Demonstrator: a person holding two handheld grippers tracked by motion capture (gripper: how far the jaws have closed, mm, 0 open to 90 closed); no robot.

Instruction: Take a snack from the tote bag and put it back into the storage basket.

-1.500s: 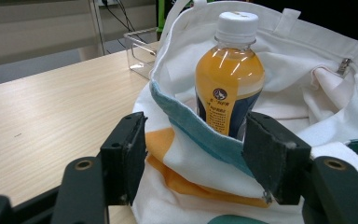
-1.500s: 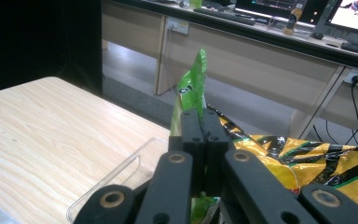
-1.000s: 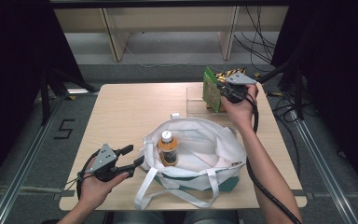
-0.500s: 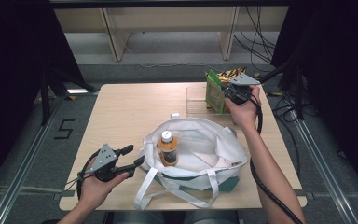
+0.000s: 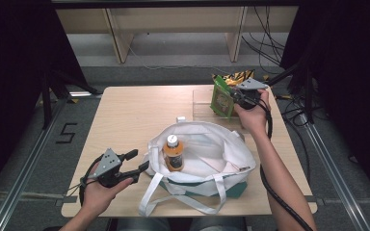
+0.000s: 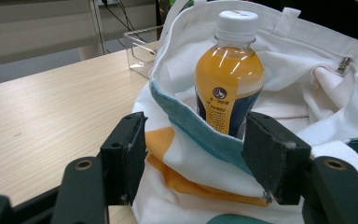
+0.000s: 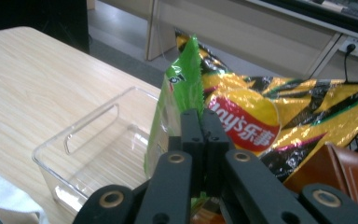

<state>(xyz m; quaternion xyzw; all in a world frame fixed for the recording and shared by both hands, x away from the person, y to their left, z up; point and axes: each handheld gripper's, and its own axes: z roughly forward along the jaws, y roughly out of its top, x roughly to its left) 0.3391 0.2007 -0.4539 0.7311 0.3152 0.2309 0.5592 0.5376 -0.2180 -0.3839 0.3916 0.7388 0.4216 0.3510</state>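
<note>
A white tote bag (image 5: 212,149) lies open on the wooden table (image 5: 125,115), with an orange drink bottle (image 5: 173,154) standing in it. My left gripper (image 5: 139,160) sits at the bag's left rim. In the left gripper view its jaws (image 6: 198,154) stand open with the teal-edged rim of the bag (image 6: 335,93) between them, the bottle (image 6: 228,79) just behind. My right gripper (image 5: 232,96) is shut on the edge of a green snack packet (image 5: 219,98), held upright over a clear plastic bin (image 5: 202,103). In the right gripper view the jaws (image 7: 200,126) pinch the packet (image 7: 182,84).
A yellow chips bag (image 7: 270,121) lies behind the green packet at the table's far right corner (image 5: 238,77). The clear bin (image 7: 98,149) looks bare inside. A brown leather-like item (image 7: 349,172) sits beside the chips. Bare tabletop stretches to the left.
The right hand with the green packet has shifted only slightly. The left gripper has stayed at the bag's rim.
</note>
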